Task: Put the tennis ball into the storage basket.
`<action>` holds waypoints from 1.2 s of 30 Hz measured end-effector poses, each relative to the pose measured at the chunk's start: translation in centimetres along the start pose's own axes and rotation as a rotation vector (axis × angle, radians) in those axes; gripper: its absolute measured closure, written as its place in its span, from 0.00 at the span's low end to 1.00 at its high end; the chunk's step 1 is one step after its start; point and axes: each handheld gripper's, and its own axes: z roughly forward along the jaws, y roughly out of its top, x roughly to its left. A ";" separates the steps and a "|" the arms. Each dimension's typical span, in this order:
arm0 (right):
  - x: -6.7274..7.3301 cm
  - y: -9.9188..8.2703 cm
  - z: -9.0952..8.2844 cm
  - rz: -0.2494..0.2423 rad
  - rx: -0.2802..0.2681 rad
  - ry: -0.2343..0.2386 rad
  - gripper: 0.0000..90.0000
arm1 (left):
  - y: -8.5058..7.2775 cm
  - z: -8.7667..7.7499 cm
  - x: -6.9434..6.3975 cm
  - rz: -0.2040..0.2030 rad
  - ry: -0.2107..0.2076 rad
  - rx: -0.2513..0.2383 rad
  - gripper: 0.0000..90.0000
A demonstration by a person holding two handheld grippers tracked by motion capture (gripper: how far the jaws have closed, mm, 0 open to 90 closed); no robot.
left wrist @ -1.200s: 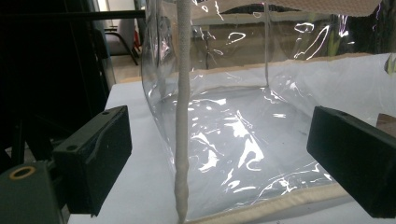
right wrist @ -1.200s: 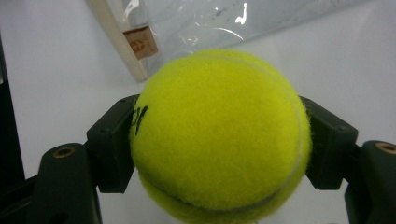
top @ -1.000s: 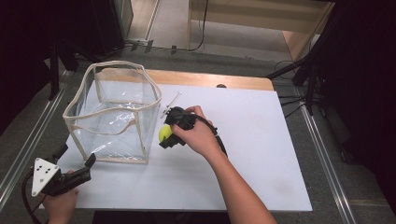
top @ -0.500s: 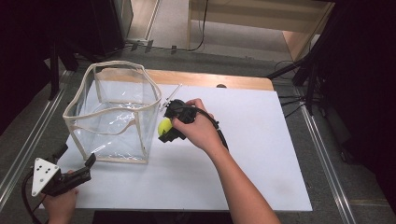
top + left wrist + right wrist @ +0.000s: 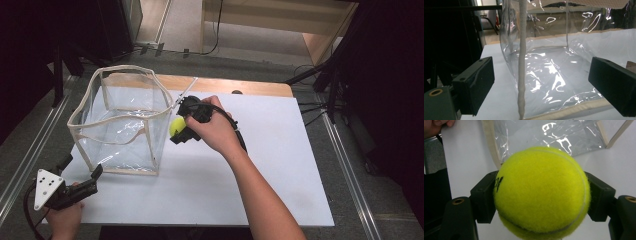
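Observation:
A yellow tennis ball (image 5: pixel 176 126) (image 5: pixel 541 192) is clamped between the black jaws of my right gripper (image 5: pixel 179 129) (image 5: pixel 541 197), which is shut on it and held in the air just right of the clear bag. The clear plastic bag (image 5: pixel 122 120) (image 5: pixel 554 65) with cream trim stands open-topped on the white table (image 5: pixel 260 165). My left gripper (image 5: pixel 82 187) (image 5: pixel 541 85) rests low at the table's near left corner, jaws open, facing the bag's near corner seam (image 5: pixel 522 62) with nothing between its pads.
A wooden strip (image 5: pixel 250 87) runs along the table's far edge. Metal rails (image 5: pixel 350 165) flank the table on both sides. Cables (image 5: pixel 215 40) and dark stands lie on the floor beyond. Bare white surface spreads right of the hand.
My right gripper has risen with the tennis ball and drifted slightly toward the bag's upper right side. The left gripper has stayed where it was.

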 end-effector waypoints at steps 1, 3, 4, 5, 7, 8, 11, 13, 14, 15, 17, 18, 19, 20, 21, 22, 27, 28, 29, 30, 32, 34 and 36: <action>0.0 0.1 -0.1 0.002 0.000 -0.003 0.26 | 0.0 0.0 0.0 0.000 0.000 0.000 0.08; 0.0 0.3 -0.4 -0.004 0.000 -0.003 0.26 | 0.0 0.0 0.0 0.000 0.000 0.000 0.08; -0.1 0.5 -0.5 -0.007 -0.002 -0.006 0.26 | 0.0 0.0 0.0 0.000 0.000 0.000 0.08; 0.0 0.6 -0.7 0.000 0.000 -0.007 0.26 | 0.0 0.0 0.0 0.001 0.000 0.001 0.08; -0.1 0.8 -1.0 -0.010 -0.002 -0.009 0.26 | 0.0 0.0 0.0 0.001 0.001 0.002 0.08; -0.1 1.0 -1.1 -0.014 -0.009 -0.009 0.26 | 0.0 0.0 0.0 0.001 0.001 0.003 0.08; -0.1 1.3 -1.5 -0.008 -0.004 -0.009 0.26 | 0.0 0.0 0.0 0.001 0.001 0.002 0.08; -0.2 1.4 -1.5 -0.016 -0.007 -0.010 0.26 | 0.0 0.0 0.0 0.001 0.000 0.002 0.08; -0.2 1.7 -1.8 -0.013 -0.001 -0.010 0.26 | 0.0 0.0 0.0 0.000 0.001 0.002 0.08; -0.2 1.8 -1.9 -0.021 -0.007 -0.011 0.26 | 0.0 0.0 0.0 0.000 -0.001 0.001 0.08; -0.1 2.0 -2.1 -0.018 -0.007 -0.009 0.26 | 0.0 0.0 0.0 0.000 0.001 0.003 0.08; -0.1 2.1 -2.2 -0.017 -0.008 -0.012 0.26 | 0.0 0.0 0.0 0.000 0.001 0.003 0.08; -0.1 2.2 -2.4 -0.019 -0.006 -0.011 0.26 | 0.0 0.0 0.0 -0.001 0.002 0.002 0.08; -0.1 2.3 -2.5 -0.026 -0.008 -0.013 0.26 | 0.0 0.0 0.0 -0.001 0.001 0.002 0.08; -0.1 2.4 -2.7 -0.025 -0.007 -0.016 0.26 | 0.0 0.0 0.0 -0.004 0.001 0.000 0.08; -0.1 2.5 -2.8 -0.031 -0.015 -0.014 0.26 | 0.0 0.0 0.0 -0.004 0.000 0.000 0.08; -0.1 3.1 -3.4 -0.034 -0.012 -0.021 0.26 | 0.0 0.0 0.0 -0.005 0.001 -0.001 0.08; -0.1 3.2 -3.5 -0.030 -0.012 -0.023 0.26 | 0.0 0.0 0.0 -0.004 0.001 -0.001 0.08; -0.1 3.2 -3.5 -0.030 -0.012 -0.023 0.26 | 0.0 0.0 0.0 -0.004 0.001 -0.001 0.08; -0.1 3.5 -3.8 -0.038 -0.018 -0.029 0.26 | 0.0 0.0 0.0 -0.003 0.000 0.000 0.08; -0.1 3.7 -3.9 -0.039 -0.024 -0.023 0.26 | 0.0 0.0 0.0 -0.003 0.000 0.000 0.08; -0.1 3.9 -4.1 -0.042 -0.019 -0.030 0.26 | 0.0 0.0 0.0 -0.002 0.000 -0.001 0.08; -0.1 4.1 -4.2 -0.045 -0.022 -0.031 0.26 | 0.0 0.0 0.0 -0.005 0.000 -0.002 0.08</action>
